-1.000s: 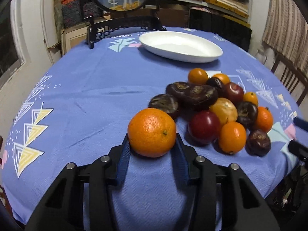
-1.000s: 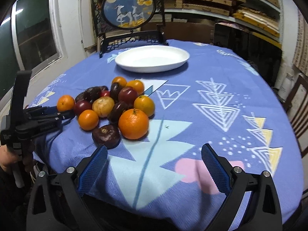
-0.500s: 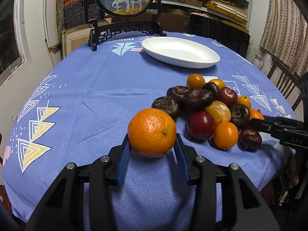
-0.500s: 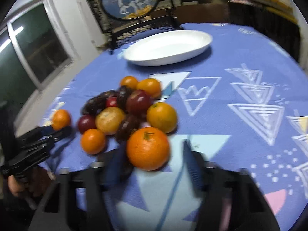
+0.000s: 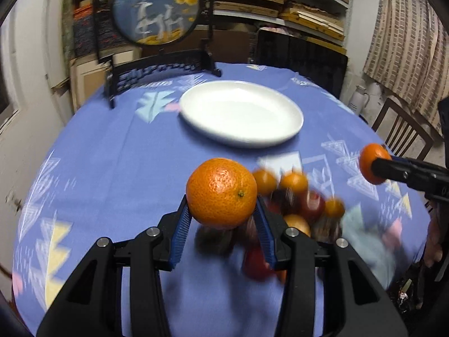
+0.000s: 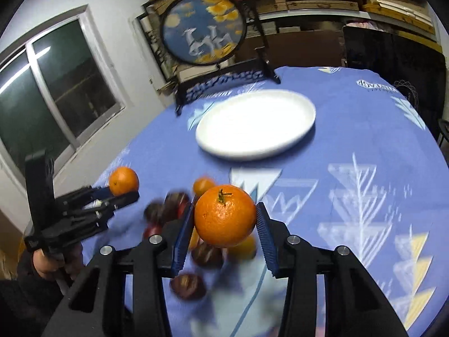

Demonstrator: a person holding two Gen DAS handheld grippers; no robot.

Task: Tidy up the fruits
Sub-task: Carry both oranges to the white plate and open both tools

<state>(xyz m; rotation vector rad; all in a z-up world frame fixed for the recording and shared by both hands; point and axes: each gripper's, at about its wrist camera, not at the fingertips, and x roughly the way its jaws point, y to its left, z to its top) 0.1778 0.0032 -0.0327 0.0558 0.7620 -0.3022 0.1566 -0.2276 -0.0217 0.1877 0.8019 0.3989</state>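
Note:
My left gripper point(image 5: 223, 219) is shut on a large orange point(image 5: 221, 192) and holds it above the blue tablecloth. My right gripper point(image 6: 226, 226) is shut on another orange point(image 6: 225, 215) with a stem, lifted above the pile. The pile of fruit point(image 5: 297, 205), small oranges, red and dark brown fruits, lies blurred below both grippers; it also shows in the right wrist view point(image 6: 179, 210). An empty white oval plate point(image 5: 241, 113) sits beyond the pile, seen also in the right wrist view point(image 6: 255, 125). Each gripper shows in the other's view, the left point(image 6: 123, 193) and the right point(image 5: 373, 165).
A round painted screen on a black stand point(image 5: 157, 8) stands at the table's far edge. Shelves fill the back wall. A wooden chair point(image 5: 401, 132) stands at the right. A window point(image 6: 56, 84) is at the left.
My right gripper closed on the stemmed orange and lifted it from the pile. My left gripper rose with its orange and moved toward the plate.

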